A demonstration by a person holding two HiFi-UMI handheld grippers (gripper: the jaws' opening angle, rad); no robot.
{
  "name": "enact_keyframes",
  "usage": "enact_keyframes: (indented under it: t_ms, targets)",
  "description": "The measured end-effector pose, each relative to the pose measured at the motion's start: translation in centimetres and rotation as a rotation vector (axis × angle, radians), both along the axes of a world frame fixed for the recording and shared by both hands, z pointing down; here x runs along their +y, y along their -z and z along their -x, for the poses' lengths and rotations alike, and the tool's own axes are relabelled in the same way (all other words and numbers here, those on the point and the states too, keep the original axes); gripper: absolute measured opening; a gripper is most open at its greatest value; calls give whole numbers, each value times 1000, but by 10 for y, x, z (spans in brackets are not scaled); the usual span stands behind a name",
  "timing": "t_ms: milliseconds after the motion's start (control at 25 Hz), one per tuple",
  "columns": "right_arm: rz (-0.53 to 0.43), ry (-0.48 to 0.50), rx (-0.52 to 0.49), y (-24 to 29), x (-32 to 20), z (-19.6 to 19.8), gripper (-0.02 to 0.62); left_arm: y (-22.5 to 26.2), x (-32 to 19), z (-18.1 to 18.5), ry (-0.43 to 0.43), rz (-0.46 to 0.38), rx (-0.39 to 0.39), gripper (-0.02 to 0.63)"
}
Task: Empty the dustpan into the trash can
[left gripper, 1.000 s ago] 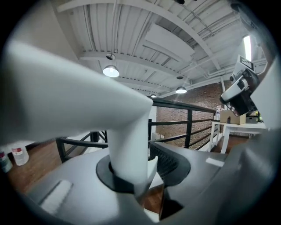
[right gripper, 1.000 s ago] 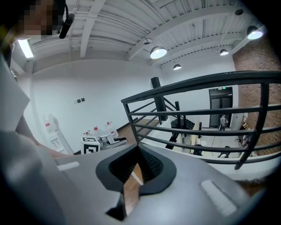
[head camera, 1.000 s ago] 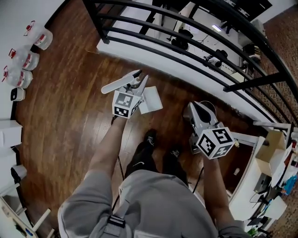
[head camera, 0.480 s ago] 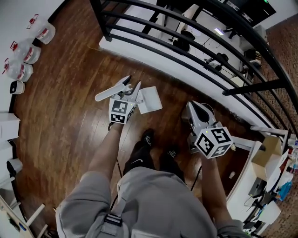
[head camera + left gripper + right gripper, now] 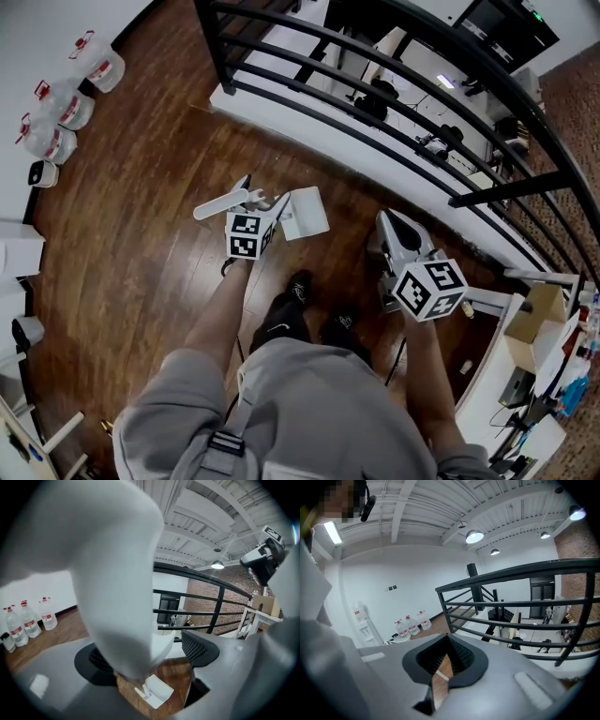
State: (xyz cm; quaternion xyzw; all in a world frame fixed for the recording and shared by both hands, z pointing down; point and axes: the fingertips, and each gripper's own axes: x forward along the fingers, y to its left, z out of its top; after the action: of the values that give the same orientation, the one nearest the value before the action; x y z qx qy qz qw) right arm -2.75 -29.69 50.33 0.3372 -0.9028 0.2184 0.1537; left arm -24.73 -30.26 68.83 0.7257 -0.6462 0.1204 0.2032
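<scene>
On the dark wooden floor (image 5: 141, 234), just ahead of the person's shoes, a white plastic dustpan (image 5: 307, 213) is sitting flat with its open mouth turned away from the feet. Its long white handle (image 5: 221, 203) is leaning up and off to the left.

- Left hand-held gripper (image 5: 265, 201): the jaws are standing spread wide and have just been opening. The white handle is passing between them, a large blur close against the left jaw in the left gripper view, and nothing is pinching it.
- Right hand-held gripper (image 5: 442, 666): the jaws are pressed almost together. Only a thin sliver of floor is showing in the gap, and nothing is held.
- Trash can: none is showing plainly. A pale rounded rim tucked behind the right hand-held gripper in the head view may be it.

Handling, as a judgement: the dustpan is looking like thin moulded plastic, so light and stiff and not fragile. The smooth handle is likely to be slippery in the pads. The pan is hanging all its weight at the low end, so a grip low on the handle, near the pan, should be steadier for tipping than one near the top.

Pose: the left forearm is reaching forward and down, with the marker cube facing up and the jaws angling toward the floor. The right forearm is being held out at the person's right side, aiming slightly downward toward the black metal railing (image 5: 375, 66), well apart from the dustpan.
</scene>
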Motion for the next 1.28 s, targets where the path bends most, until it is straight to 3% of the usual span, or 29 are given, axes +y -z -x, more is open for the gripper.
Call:
enact_keyframes:
  t_ms: [200, 320, 440, 480, 560, 720, 920, 1040, 1120, 1280]
  targets:
    - [-27, -29, -22, 17, 5, -28, 0, -15, 25, 8, 91, 108, 30, 425]
    - [-47, -58, -40, 27, 5, -54, 0, -21, 47, -11, 99, 179, 76, 424]
    - [-64, -94, -61, 39, 7, -84, 0, -18, 67, -45, 78, 230, 94, 362]
    - [-73, -107, -67, 44, 8, -96, 0, -16, 71, -53, 89, 249, 94, 321]
    - [-95, -138, -81, 54, 8, -119, 0, -15, 77, -61, 144, 284, 86, 308]
    - [-132, -184, -106, 71, 10, -156, 0, -16, 86, -56, 290, 298, 98, 312]
    - [-147, -213, -121, 76, 12, -186, 0, -11, 87, -44, 296, 316, 41, 330]
    - [-158, -213, -135, 81, 13, -189, 0, -12, 97, -38, 331, 339, 55, 330]
    - [-167, -209, -146, 85, 13, -191, 0, -8, 97, -50, 290, 331, 64, 324]
    - [-185, -221, -156, 91, 16, -201, 0, 23, 81, -112, 70, 262, 67, 139]
